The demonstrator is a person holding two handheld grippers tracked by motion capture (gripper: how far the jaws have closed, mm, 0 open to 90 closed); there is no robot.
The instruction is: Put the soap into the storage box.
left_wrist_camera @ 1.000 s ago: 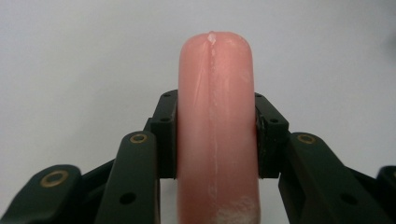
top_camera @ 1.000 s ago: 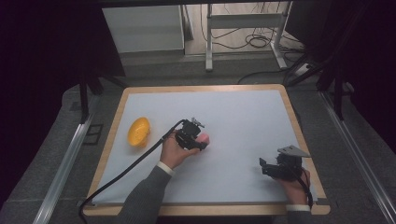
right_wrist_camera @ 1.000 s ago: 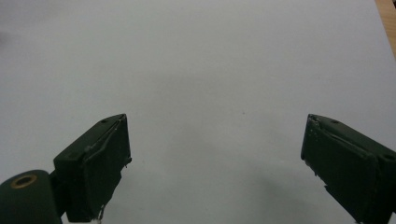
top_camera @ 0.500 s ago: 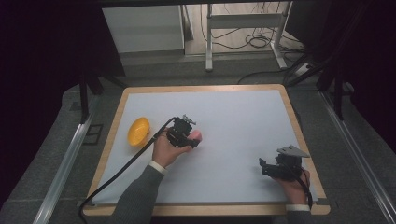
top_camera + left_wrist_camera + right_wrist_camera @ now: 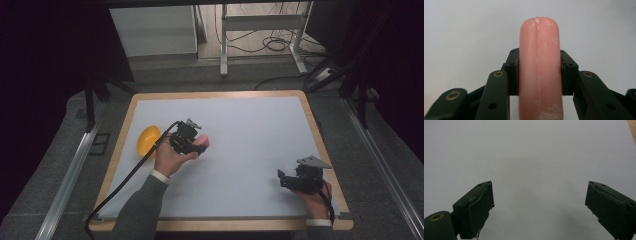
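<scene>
A pink sausage-shaped piece (image 5: pixel 539 67) stands upright between the black jaws of my left gripper (image 5: pixel 539 72), which is shut on it. In the high view the left gripper (image 5: pixel 192 141) is held over the left middle of the white table top, with the pink piece (image 5: pixel 203 142) poking out to its right. A yellow bowl (image 5: pixel 147 140) lies just left of that hand. My right gripper (image 5: pixel 285 179) rests low at the front right, open, its jaws (image 5: pixel 539 210) wide apart over bare white surface.
The white board (image 5: pixel 250 130) has a wooden rim (image 5: pixel 320 135) on all sides. A black cable (image 5: pixel 125 182) trails from the left gripper toward the front left edge. Metal rails run along both sides of the table on the floor.
My left hand has carried the pink piece leftward toward the yellow bowl. The right gripper has stayed where it was.
</scene>
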